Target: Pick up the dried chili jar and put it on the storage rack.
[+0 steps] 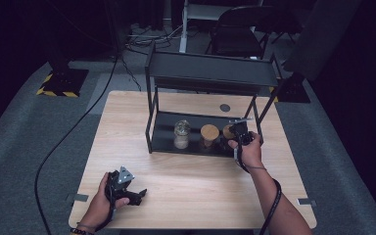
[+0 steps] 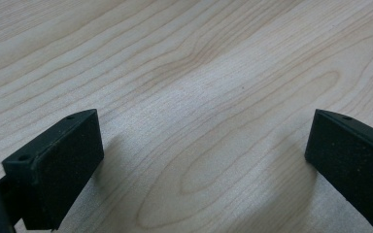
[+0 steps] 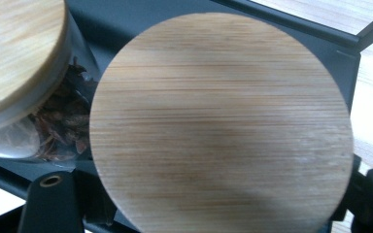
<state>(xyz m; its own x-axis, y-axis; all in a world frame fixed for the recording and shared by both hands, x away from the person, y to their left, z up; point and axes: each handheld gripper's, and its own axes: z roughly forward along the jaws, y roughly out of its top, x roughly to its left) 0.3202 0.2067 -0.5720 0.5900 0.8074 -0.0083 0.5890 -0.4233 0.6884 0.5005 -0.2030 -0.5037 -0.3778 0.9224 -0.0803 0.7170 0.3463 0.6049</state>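
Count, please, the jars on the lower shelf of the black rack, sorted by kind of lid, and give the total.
Jars with a wooden lid: 2
Jar with a clear top: 1
Total: 3

Bamboo lid (image 3: 221, 124) hides its jar body and right hand-held gripper (image 3: 213, 213) pads; neighbouring jar (image 3: 24, 82) cut off at frame edge.
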